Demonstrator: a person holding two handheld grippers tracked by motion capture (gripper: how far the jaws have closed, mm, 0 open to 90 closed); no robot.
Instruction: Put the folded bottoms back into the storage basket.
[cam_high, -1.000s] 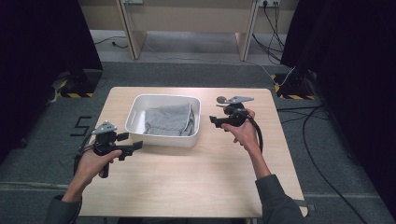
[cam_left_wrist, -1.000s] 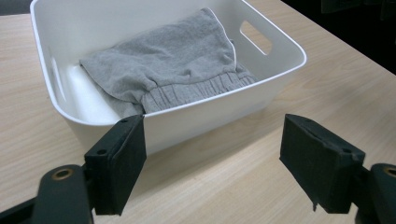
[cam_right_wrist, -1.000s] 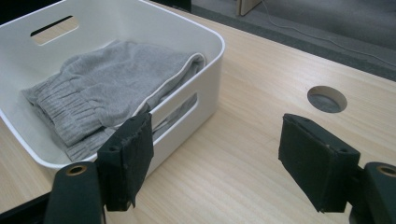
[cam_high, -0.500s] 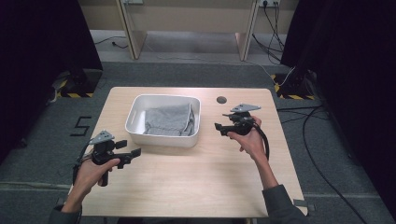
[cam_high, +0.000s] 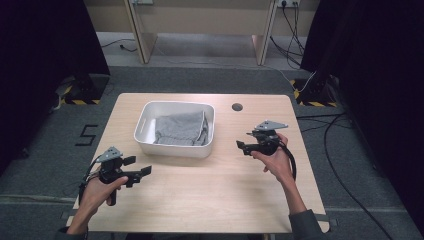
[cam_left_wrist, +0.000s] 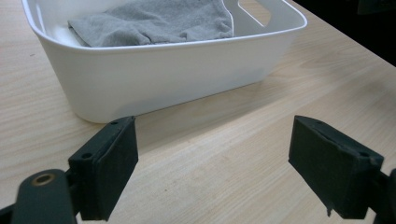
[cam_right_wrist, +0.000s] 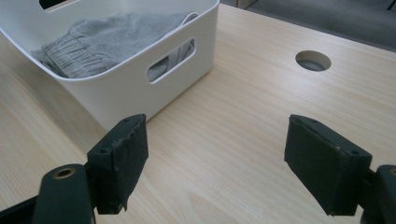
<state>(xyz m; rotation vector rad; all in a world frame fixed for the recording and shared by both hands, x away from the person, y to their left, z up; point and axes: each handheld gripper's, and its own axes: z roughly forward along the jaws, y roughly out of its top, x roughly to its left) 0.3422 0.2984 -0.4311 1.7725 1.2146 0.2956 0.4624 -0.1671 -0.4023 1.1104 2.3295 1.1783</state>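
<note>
Wooden table (cam_high: 210, 190): white bin (cam_high: 172, 147) holding grey cloth (cam_high: 180, 127); cable hole (cam_high: 237, 107) nearby.

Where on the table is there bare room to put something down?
The wooden table is bare along its near half, between the left hand-held gripper and the right hand-held gripper. The white bin holding grey cloth crowds the far left.

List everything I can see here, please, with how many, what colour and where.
Table: one, light wood, centre of the room.
Tub: one, white, on the table's far left part.
Cloth: one, grey, bunched inside the tub.
Hole: one, round, in the tabletop near the far edge.
Cables: several, black, on the floor to the right.
Left gripper: one, black, jaws open, near the table's left front.
Right gripper: one, black, jaws open, right of the tub.
</note>
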